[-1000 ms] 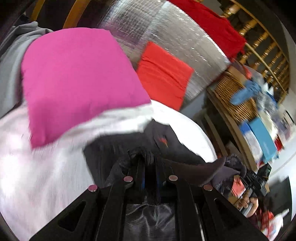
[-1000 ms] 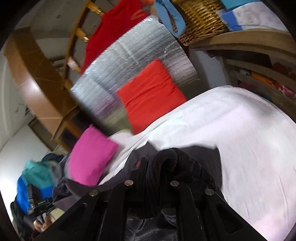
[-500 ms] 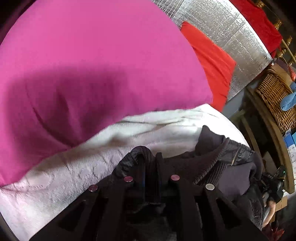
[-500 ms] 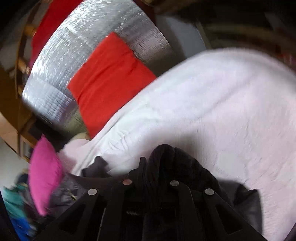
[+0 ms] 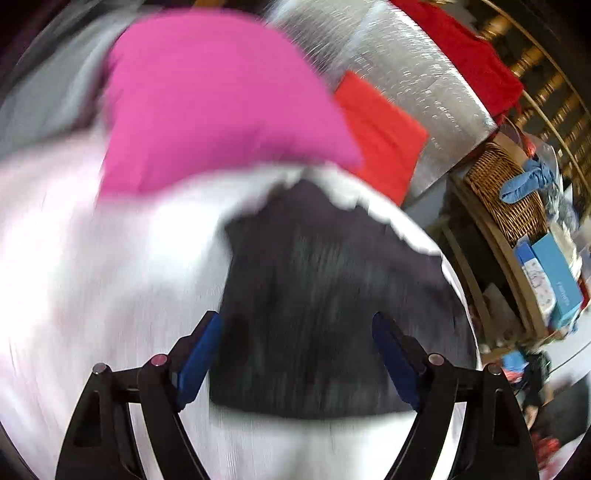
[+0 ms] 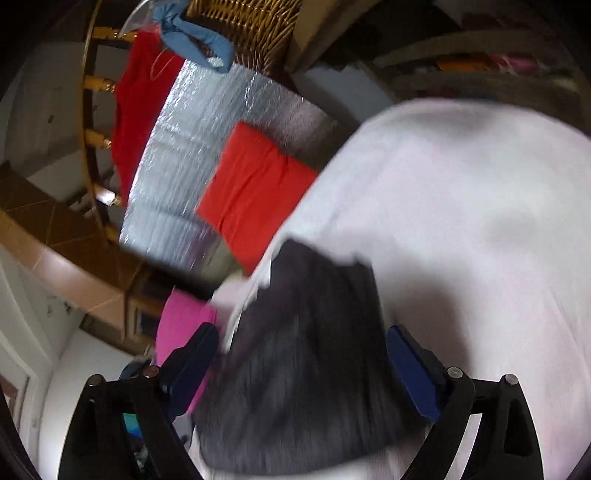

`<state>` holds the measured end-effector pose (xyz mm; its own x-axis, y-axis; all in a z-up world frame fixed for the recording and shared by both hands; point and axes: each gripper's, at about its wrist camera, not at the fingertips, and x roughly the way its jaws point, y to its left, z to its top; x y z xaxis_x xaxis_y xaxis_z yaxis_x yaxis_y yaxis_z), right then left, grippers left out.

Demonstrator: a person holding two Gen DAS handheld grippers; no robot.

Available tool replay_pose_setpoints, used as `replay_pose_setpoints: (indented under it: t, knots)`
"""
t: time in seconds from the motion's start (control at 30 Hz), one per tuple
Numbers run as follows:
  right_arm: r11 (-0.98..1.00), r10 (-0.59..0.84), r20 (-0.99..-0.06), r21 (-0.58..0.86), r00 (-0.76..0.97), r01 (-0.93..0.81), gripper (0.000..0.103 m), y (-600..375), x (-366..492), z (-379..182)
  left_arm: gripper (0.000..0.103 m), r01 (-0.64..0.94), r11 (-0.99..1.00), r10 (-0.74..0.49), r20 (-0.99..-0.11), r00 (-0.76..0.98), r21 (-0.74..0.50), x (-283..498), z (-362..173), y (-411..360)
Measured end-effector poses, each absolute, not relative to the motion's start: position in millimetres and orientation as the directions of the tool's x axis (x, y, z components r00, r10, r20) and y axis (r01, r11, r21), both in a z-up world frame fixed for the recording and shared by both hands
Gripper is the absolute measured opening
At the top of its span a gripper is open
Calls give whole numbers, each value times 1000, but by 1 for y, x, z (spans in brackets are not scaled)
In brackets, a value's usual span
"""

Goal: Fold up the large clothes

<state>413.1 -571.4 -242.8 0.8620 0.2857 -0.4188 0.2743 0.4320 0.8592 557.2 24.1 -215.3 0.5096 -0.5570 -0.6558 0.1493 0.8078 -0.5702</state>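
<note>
The dark garment (image 5: 325,295) lies spread on the white bedcover (image 5: 92,277), in front of a pink cushion (image 5: 214,99) and a red cushion (image 5: 384,136) that leans on a silver quilted panel (image 5: 399,66). The left tool (image 5: 295,354) is opening, its blue pads (image 5: 199,354) wide apart on either side of the cloth and pressing nothing. The right tool (image 6: 303,373) is likewise opening over the same garment (image 6: 306,369), gripping nothing, with a wicker basket (image 6: 243,22) beyond
</note>
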Motion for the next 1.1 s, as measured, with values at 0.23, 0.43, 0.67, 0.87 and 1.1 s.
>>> replay_pose_setpoints:
  t: [0.23,0.43,0.67,0.87,1.1]
  knots:
    - [356,373,-466,871,803,340,94,-508,398,-298,84,-112,678,-595,-632,497,-726,509,-278,42]
    - [313,265,-482,862,835,399,94,-518,439,-309,90,-177,608,-605,-596,528,-774,558,-286,26]
    - [354,212,-550,814,808,461,40,-525,460,-310,41,-250,597,-551,-616,564,-763,578,-283,34]
    - [474,167,-587,752,792,458,33,-506,425,-279,21,-176,672,-510,-622,595,-720,551,-250,40]
    - [497,214,-599,747,771,442,33,-486,302,-275,20,-79,789,-474,-685,553,-610,435,-237,62]
